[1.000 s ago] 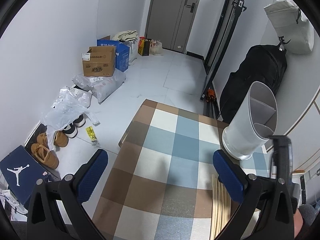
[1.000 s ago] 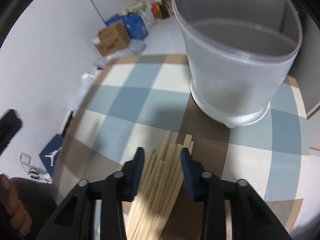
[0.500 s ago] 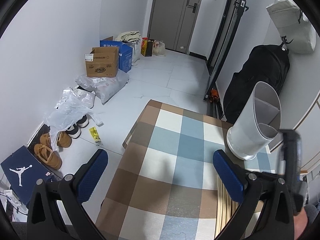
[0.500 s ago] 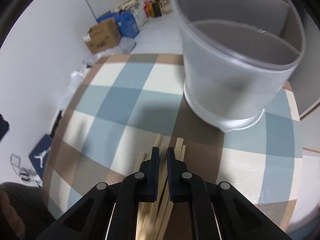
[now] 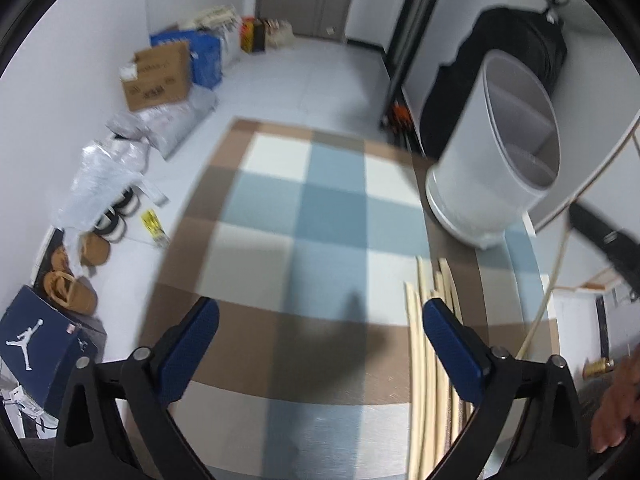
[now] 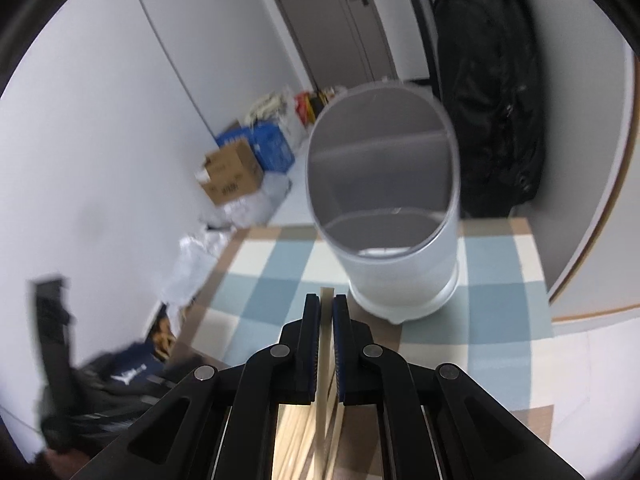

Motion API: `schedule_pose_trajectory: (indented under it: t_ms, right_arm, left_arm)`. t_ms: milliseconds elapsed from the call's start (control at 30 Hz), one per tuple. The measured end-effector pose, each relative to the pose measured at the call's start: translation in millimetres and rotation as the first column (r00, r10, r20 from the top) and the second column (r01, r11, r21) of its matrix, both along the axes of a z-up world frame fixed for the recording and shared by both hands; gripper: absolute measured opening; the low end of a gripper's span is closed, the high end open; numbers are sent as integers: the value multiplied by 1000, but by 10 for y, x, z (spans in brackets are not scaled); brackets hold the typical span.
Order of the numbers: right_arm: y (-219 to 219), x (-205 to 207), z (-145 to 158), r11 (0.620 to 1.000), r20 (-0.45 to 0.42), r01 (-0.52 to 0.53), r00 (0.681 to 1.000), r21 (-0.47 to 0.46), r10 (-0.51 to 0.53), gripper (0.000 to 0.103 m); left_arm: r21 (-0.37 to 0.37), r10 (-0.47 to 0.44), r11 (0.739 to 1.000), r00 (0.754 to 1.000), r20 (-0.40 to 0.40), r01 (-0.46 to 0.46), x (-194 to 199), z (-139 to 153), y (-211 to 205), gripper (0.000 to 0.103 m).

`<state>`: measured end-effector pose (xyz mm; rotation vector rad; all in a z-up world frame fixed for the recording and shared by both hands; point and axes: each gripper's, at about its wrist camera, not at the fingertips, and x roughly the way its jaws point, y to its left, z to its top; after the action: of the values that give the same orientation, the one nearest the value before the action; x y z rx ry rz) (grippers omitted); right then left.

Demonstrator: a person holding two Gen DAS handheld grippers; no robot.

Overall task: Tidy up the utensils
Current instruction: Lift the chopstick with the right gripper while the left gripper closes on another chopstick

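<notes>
Progress: I have one chopstick (image 6: 325,344) clamped in my right hand-held gripper (image 6: 326,312), raised off the pile of chopsticks (image 5: 434,344); the holder (image 6: 384,208) looks empty, so nearly all is left.
Left hand-held gripper (image 5: 320,344): jaws wide apart, nothing between them.
Room: the holder stands near the counter (image 5: 304,208) far right corner; open cloth to its left, and the pile lies near the right edge.

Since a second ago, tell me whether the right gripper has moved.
Yes. The right gripper, shut on one chopstick, has risen off the pile toward the white holder, whose rim now sits lower in its view.
</notes>
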<state>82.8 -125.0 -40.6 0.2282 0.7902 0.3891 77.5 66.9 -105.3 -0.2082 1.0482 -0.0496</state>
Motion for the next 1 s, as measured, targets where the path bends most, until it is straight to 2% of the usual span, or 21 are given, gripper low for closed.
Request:
schedule_pose_trajectory:
  t_ms: [267, 400, 500, 567, 733, 833, 1000]
  right_arm:
    - [-269, -181, 115, 999, 67, 3, 998, 32, -6, 6]
    - [-411, -234, 115, 998, 76, 2, 997, 69, -7, 6]
    - [-528, -259, 116, 996, 84, 4, 996, 94, -12, 6]
    - [-585, -267, 132, 994, 92, 7, 996, 110, -18, 6]
    - [-689, -267, 144, 988, 91, 18, 995, 151, -32, 6]
    - [-723, -277, 154, 986, 95, 24, 995, 165, -40, 5]
    - [-729, -341, 192, 987, 121, 19, 992, 162, -39, 5]
  left_arm:
    - [13, -23, 1000, 995, -95, 24, 126, -121, -263, 95]
    - [56, -38, 997, 988, -150, 46, 195, -222, -373, 80]
    - [102, -32, 993, 983, -183, 51, 195, -292, -409, 76]
    - [110, -42, 992, 983, -178, 63, 170, -272, -421, 76]
    - [71, -35, 996, 984, -175, 48, 147, -211, -398, 75]
    - [109, -30, 993, 982, -186, 51, 141, -230, -444, 75]
    - [109, -36, 992, 981, -192, 58, 167, -239, -534, 75]
